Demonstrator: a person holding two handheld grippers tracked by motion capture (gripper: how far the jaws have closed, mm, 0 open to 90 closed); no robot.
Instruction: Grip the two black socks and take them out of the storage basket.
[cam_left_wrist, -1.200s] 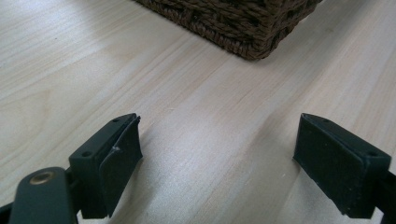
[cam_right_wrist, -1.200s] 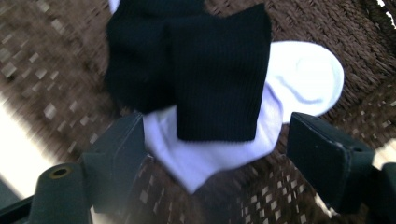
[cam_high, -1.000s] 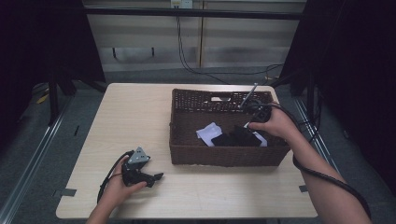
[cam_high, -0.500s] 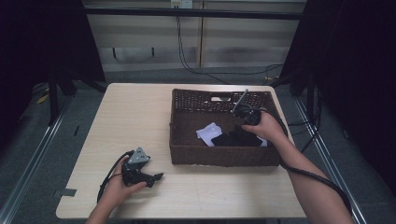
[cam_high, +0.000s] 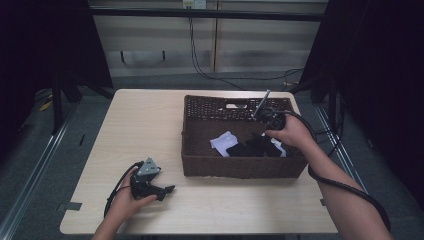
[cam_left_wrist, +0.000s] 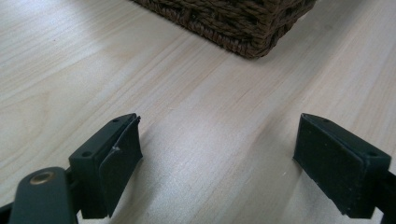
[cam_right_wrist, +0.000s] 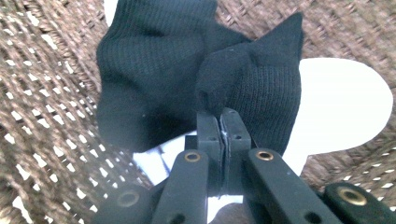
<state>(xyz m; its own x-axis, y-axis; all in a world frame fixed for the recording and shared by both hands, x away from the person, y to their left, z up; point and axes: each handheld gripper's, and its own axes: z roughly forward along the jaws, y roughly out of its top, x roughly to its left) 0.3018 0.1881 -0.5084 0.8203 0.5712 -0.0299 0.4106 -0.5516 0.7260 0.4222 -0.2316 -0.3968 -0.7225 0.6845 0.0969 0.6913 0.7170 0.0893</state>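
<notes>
So going left to right with the wicker basket (cam_high: 240, 165) as the reference: the left gripper (cam_high: 167, 189) is parked on the bench (cam_high: 150, 120) just off the basket's near left corner, jaws spread wide with nothing between them. In the left gripper view you can see bare wood between the two pads and the basket corner (cam_left_wrist: 254, 32) a bit ahead. My guess is it's just idling there, out of the way but close enough to steady the basket or take a hand-off if needed.

Inside the basket, toward its right half, sits the black sock (cam_right_wrist: 187, 79), lying on top of white paper or cloth (cam_right_wrist: 345, 102) (can't tell which). The right gripper (cam_right_wrist: 223, 116) is down in there pinching a fold of the sock, jaws pressed nearly together with just knit fabric between them. Grabbing a raised fold makes sense, since a flat sock on the basket floor gives the pads nothing to bite on. In the high view the right hand (cam_high: 290, 131) sits over the basket's right end.

Versus a second ago: the right hand has slid from the basket's right rim in over the pile, and the jaws have just closed down onto the sock. The left gripper hasn't budged, same spot, same spread.
</notes>
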